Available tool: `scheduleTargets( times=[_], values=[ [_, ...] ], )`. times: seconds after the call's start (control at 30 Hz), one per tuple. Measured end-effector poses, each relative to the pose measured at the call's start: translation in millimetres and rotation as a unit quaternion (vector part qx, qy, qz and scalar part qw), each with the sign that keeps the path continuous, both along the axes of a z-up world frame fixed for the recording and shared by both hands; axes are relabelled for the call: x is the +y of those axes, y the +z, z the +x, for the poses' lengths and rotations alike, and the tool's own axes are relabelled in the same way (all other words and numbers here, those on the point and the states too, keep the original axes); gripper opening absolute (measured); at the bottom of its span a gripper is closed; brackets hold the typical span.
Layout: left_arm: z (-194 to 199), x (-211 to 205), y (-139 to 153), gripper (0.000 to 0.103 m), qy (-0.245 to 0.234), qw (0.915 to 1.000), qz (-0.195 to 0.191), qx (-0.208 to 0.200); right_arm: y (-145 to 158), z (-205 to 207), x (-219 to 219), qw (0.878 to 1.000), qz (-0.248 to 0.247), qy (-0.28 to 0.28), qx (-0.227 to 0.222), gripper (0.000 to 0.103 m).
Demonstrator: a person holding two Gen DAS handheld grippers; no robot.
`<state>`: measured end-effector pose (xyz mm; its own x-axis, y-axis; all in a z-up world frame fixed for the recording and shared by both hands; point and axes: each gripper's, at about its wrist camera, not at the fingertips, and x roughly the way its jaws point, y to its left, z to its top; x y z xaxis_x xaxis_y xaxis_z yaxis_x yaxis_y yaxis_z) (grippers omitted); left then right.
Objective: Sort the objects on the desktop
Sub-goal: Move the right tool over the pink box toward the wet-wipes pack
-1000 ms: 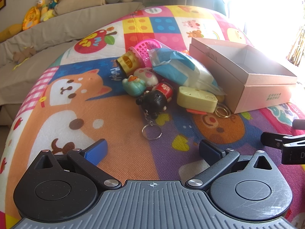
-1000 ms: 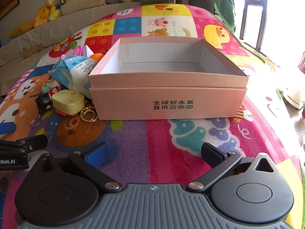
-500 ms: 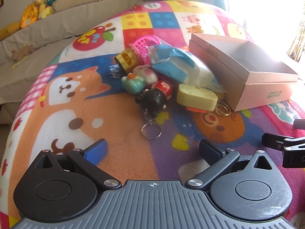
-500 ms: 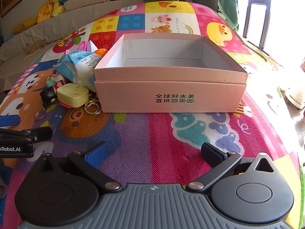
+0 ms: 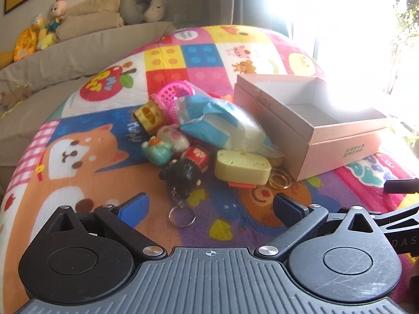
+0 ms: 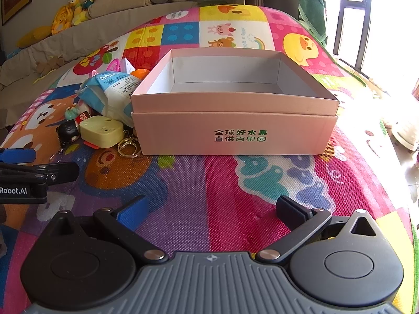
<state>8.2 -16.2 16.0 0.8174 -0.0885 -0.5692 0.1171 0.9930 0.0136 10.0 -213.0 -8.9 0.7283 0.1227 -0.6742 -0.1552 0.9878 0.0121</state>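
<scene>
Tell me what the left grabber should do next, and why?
Probably ease the left gripper forward and down over the black doll keychain. Its jaws are wide open and hold nothing, that keychain is the nearest toy in the pile, straight ahead, and the pink box beside the pile looks empty, so no sorting has begun. The right gripper is open too, facing the box.

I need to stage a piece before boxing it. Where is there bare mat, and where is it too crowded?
Free: the mat in front of the pink box, up to the right gripper, and the box's empty inside. Also free: the dog-print patch left of the black doll keychain. Crowded: the pile left of the box, around the tissue pack and yellow case.
</scene>
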Motion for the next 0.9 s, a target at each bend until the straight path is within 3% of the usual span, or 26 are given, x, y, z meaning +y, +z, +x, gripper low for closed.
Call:
scheduleTargets(
  times=[0.03,0.13,0.33,0.4,0.43,0.73,0.83,0.9],
  values=[
    [2,-4,1,0.101,-0.01,0.9999,0.006,-0.008,0,0,0,1.0,0.0,0.0,0.0,0.103],
    [13,-18,0,0.074,-0.026,0.9992,0.028,-0.008,0,0,0,1.0,0.0,0.0,0.0,0.103],
    [34,-27,-3,0.076,-0.024,0.9995,0.018,0.0,1,0,-1,1.0,0.001,0.001,0.0,0.103],
    [40,-28,-4,0.07,-0.023,0.9995,0.02,0.001,1,0,-1,1.0,0.001,0.0,0.0,0.103],
    [40,-27,-4,0.06,-0.022,0.9996,0.02,0.003,1,0,-1,1.0,0.001,0.001,0.0,0.103],
    [-4,12,-2,0.061,0.014,0.9994,0.03,0.002,3,0,-6,1.0,0.018,0.002,-0.002,0.103],
    [-20,28,-1,0.065,0.039,0.9985,0.037,0.001,10,1,-18,0.999,0.054,0.006,-0.005,0.103],
    [-25,39,-1,0.072,0.056,0.9975,0.043,0.0,22,1,-27,0.998,0.056,0.005,-0.034,0.103]
  ],
)
